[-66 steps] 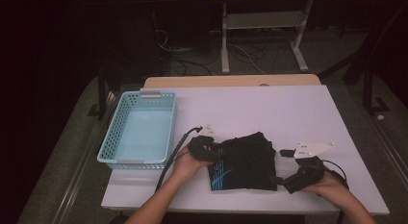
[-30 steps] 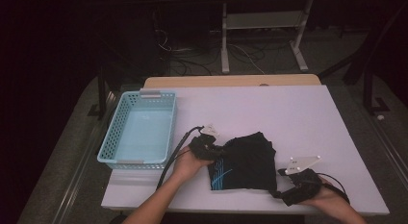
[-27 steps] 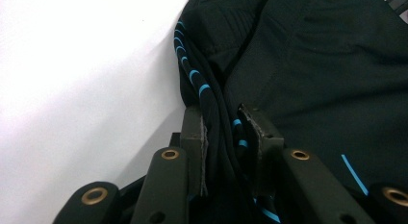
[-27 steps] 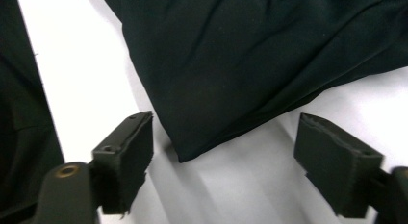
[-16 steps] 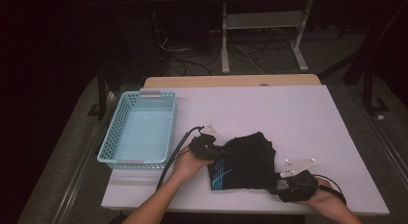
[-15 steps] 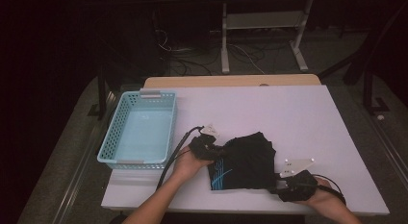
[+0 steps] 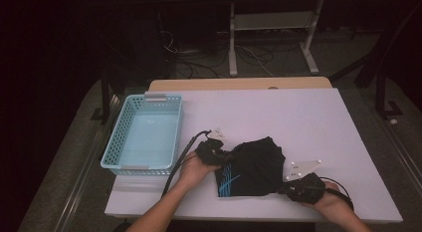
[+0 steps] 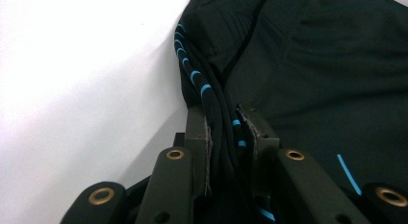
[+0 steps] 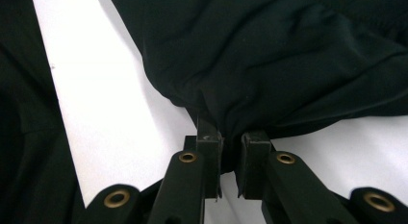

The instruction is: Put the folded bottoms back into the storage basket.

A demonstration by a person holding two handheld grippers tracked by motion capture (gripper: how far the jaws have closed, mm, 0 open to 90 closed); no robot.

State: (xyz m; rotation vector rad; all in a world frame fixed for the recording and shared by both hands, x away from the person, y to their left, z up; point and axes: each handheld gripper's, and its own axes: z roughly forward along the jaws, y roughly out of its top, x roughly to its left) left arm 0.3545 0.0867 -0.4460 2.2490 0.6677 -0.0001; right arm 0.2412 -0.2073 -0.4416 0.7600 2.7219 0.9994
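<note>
Right gripper (image 7: 286,188): at the garment's near right corner; jaws have just been closing and now pinch a fold of its black cloth.
Left gripper (image 7: 224,155): at the garment's left edge; jaws clamped on its blue-striped hem.
Garment (image 7: 254,167): black with blue stripes, crumpled flat on the table, held between both grippers.
Table (image 7: 278,112): white, mostly bare beyond the garment.
Basket (image 7: 144,135): light blue, left of the garment.
Room: dark; cables and a metal stand beyond the table.
</note>
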